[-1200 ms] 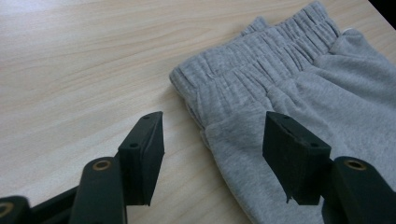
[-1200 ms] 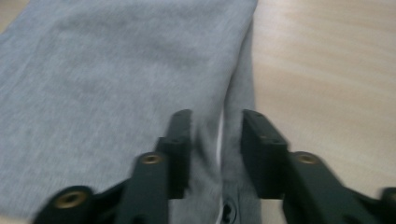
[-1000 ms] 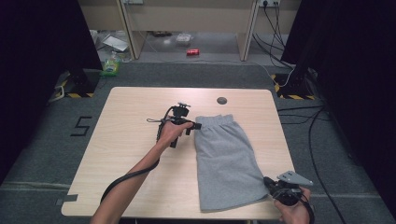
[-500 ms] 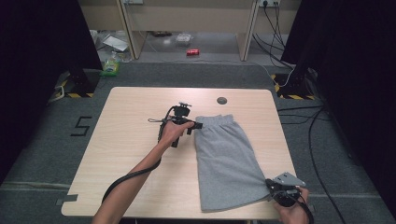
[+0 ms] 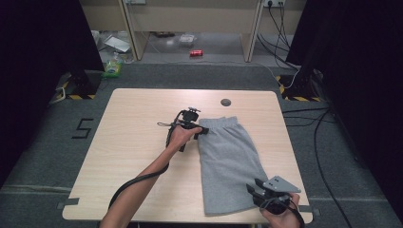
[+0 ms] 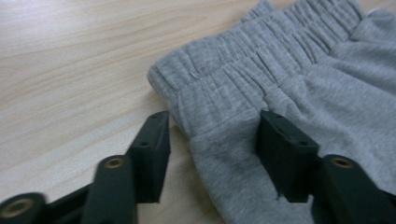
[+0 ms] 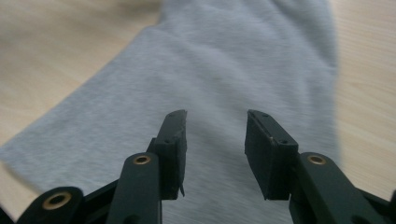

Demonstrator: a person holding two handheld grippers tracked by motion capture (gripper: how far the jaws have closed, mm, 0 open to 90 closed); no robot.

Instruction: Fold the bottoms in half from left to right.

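Grey shorts (image 5: 228,156) lie flat on the wooden table (image 5: 138,123), waistband at the far end. My left gripper (image 5: 204,130) sits at the waistband's left corner. In the left gripper view its jaws (image 6: 212,135) straddle the gathered waistband (image 6: 243,70), one on the wood and one on the cloth. They have just been closing, and a gap still shows at the pads. My right gripper (image 5: 252,191) is by the hem at the near right. Its jaws (image 7: 215,126) have just been opening and hover over the grey cloth (image 7: 224,60), holding nothing.
A dark round grommet (image 5: 225,102) sits in the table near its far edge. Bare wood spreads left of the shorts. On the floor beyond lie a red can (image 5: 196,52), a green bottle (image 5: 113,66) and cables (image 5: 304,118) at the right.
The right gripper has let go of the hem corner, opened its jaws and shifted a little to the left. The hem now lies flat. The left jaws have narrowed around the waistband.
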